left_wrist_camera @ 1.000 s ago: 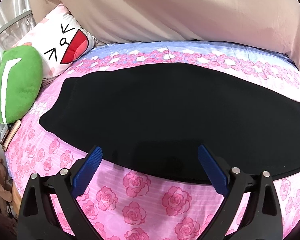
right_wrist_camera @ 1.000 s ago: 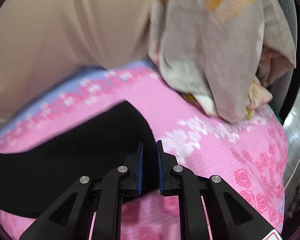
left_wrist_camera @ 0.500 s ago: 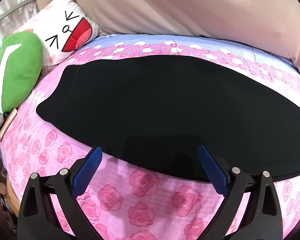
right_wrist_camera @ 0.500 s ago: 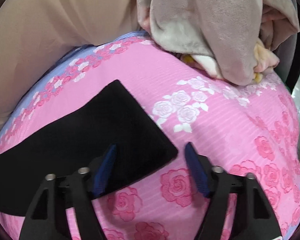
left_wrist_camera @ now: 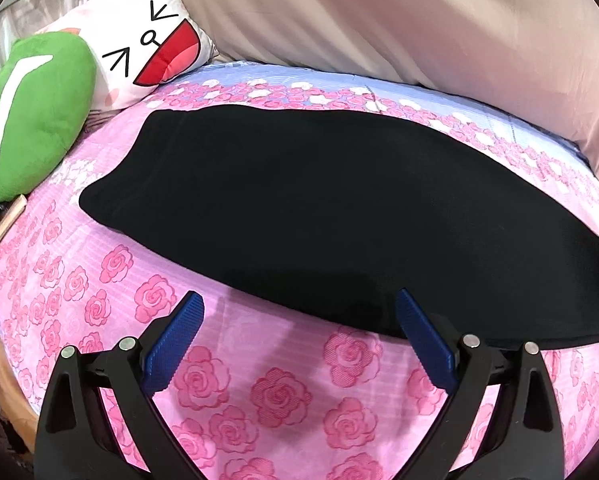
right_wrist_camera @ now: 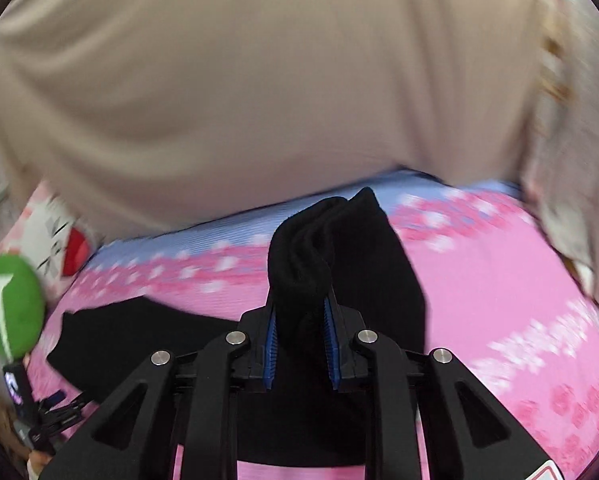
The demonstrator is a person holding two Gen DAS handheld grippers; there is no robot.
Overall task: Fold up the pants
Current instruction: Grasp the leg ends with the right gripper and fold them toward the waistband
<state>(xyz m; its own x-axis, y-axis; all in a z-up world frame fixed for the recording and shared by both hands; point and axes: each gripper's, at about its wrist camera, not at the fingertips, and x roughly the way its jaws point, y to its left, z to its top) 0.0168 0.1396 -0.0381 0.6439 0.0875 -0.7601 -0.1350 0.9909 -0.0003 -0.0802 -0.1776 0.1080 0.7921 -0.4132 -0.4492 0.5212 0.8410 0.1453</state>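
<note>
Green cushion [left_wrist_camera: 27,120]: at the far left of the bed, sharp in the left wrist view, smeared in the right wrist view.
Cartoon-face pillow [left_wrist_camera: 147,44]: just right of the green cushion, leaning by the beige curtain [left_wrist_camera: 399,20].
Black pants [left_wrist_camera: 319,208]: laid flat and long across the pink rose bedsheet [left_wrist_camera: 239,392]; the left wrist view shows almost the whole length, its right end cut off by the frame edge.
Left gripper [left_wrist_camera: 299,336]: blue pads spread wide, nothing between them, over the sheet at the near edge of the pants.
Right gripper [right_wrist_camera: 300,344]: pinched onto a bunched fold of the pants, the cloth standing up between its pads; only the right wrist view shows this.
Left gripper body: only the right wrist view catches a dark device with cables at its lower left, too blurred to name surely.
Floral blanket [right_wrist_camera: 559,160]: at the right edge, heavily motion-blurred.
Hidden: the cloth below the right gripper's pads.
</note>
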